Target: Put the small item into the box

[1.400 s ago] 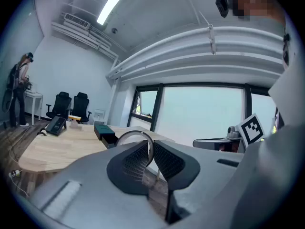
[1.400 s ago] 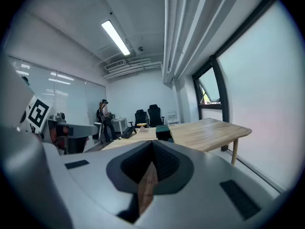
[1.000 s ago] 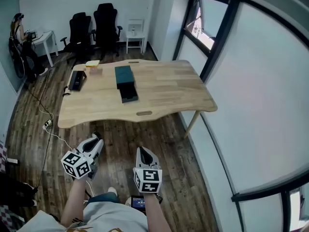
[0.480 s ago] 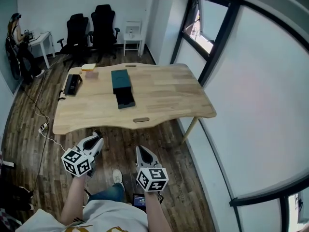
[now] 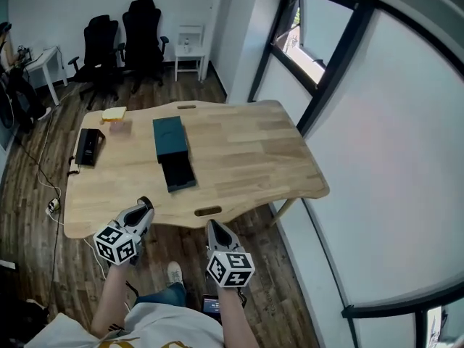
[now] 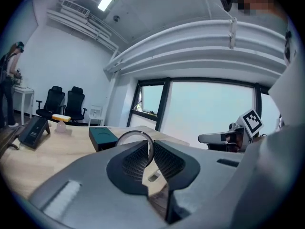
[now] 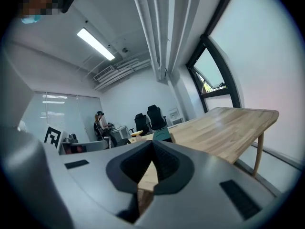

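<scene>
Counts: two claws, one ring, one box, one tray, one surface, two chairs, one person. Left claw [image 6: 151,144] is closed on the ring [image 6: 137,131], a thin hoop pinched at its lower part between the pads with most of the hoop standing up above the tips. In the head view the left claw [image 5: 146,204] is too small to show the ring. Right claw [image 7: 152,143] has its tips together with nothing between them. In the head view the right claw [image 5: 213,227] is below the surface's near edge, over the wood floor [image 5: 275,267]. The left claw's tip is right at that near edge, and the two claws are apart, side by side. Surface [image 5: 246,158] is light wood with a wavy outline and a slot cutout [image 5: 208,211] near the front edge. Teal box [image 5: 169,138] sits left of centre, and the darker tray [image 5: 178,173] touches its near end, pointing toward the claws. On the far left part are one black device [image 5: 87,146], one yellow block [image 5: 114,113] and one pink bit [image 5: 120,127]. The right half of the surface is bare wood, with room between tray and front edge. Window wall [image 5: 391,165] runs close along the surface's right edge. Two black chairs [image 5: 143,38] stand well behind, and the person [image 5: 9,71] is at the far left.
</scene>
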Demonstrator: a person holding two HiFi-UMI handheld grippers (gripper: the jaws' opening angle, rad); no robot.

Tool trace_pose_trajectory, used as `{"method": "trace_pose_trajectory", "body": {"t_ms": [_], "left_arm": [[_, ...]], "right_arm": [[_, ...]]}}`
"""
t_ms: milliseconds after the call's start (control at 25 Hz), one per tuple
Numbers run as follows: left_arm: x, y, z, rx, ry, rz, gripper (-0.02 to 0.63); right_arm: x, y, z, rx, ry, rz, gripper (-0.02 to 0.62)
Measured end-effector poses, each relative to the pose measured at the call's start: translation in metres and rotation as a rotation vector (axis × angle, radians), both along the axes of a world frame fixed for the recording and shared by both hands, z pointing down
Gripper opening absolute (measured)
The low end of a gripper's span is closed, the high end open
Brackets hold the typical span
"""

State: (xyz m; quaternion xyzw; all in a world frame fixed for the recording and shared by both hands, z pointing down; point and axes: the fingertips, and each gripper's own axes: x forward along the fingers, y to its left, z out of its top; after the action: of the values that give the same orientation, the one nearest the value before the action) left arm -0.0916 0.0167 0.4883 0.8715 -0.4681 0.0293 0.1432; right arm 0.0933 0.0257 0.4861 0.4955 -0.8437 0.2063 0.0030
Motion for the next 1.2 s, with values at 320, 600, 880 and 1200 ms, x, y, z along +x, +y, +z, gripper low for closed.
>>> {"method": "trace_pose_trajectory", "body": {"t_ms": [320,600,880,1200], "left_arm": [[-0.032,-0.137,0.002,0.005,-0.034,0.038,0.04],[-0.056,-0.193,0.011,-0.015,-0.014,0.059,0.04],[-0.043,-0.207,0.01,-0.009,-0.001,0.121,0.04],[-0.033,-0.211,0.003,0.011,-0.028,0.142,0.04]], "right_arm": [[-0.048,-0.14,0.009,-0.052,0.015,-0.005,0.005],[-0.06,-0.187,0.032,-0.09,0.043,0.019,0.005],[-0.056,-0.195,0.033,-0.085,0.079,0.049,0.005],[-0.055,-0.202,0.027,-0.06,0.08,0.034,0.005]]}}
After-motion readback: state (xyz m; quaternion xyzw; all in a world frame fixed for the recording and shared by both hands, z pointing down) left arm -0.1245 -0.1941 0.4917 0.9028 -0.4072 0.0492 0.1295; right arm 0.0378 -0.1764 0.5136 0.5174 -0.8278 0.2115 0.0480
